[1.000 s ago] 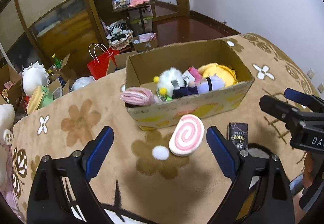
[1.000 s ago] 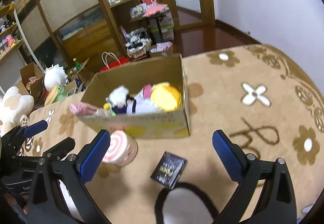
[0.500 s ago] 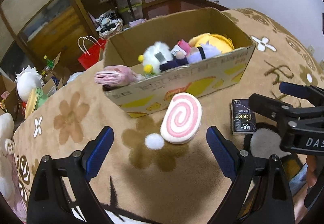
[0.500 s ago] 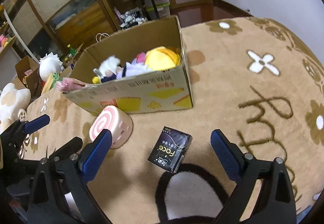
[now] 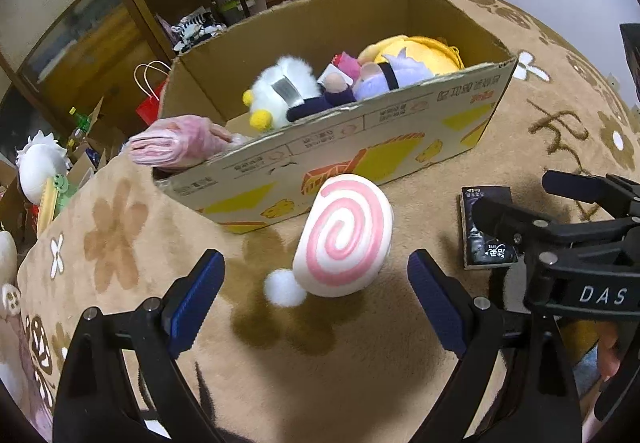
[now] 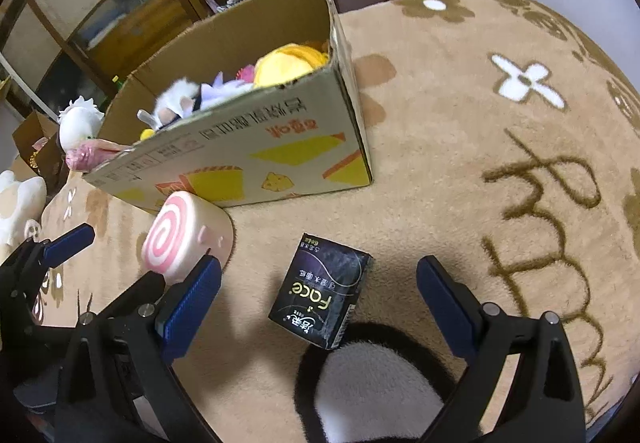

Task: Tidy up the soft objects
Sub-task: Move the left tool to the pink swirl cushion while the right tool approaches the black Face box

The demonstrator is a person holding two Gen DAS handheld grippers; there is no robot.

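Now both claws, left claw (image 5: pixel 316 293) & right claw (image 6: pixel 318 297), gape wide, empty; 1 swirl plush (image 5: pixel 344 237); 1 box (image 5: pixel 400 139).

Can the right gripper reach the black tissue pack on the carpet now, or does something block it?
Probably yes. The right gripper is open, and the black tissue pack lies flat on the carpet between its fingers, with nothing on top. The swirl plush sits clear to the side.

Both grippers: black frames w/ blue ribbed pads (image 5: pixel 192 293), silver screws ("DAS" lettering).
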